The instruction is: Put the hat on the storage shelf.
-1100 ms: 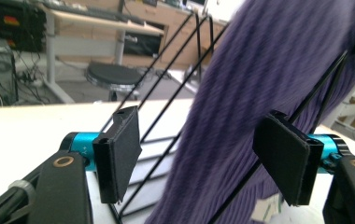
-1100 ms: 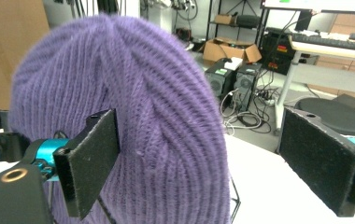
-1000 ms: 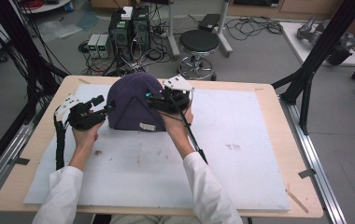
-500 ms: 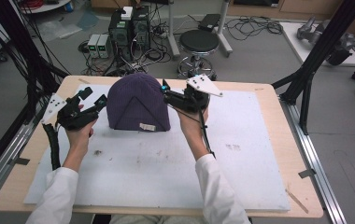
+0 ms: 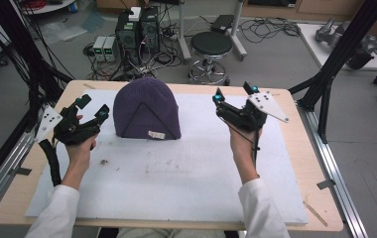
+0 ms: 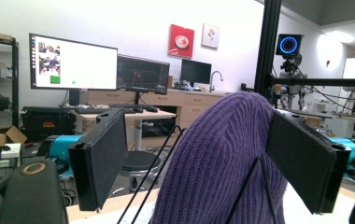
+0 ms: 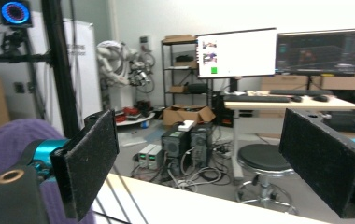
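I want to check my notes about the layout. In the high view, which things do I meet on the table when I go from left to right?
left gripper → purple knit hat → right gripper, all over the white mat.

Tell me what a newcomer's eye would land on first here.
The purple knit beanie stands domed over a black wire stand at the far middle of the white mat. The left tongs hang open just beside its left side; the right tongs are open too, well off to its right, holding nothing.
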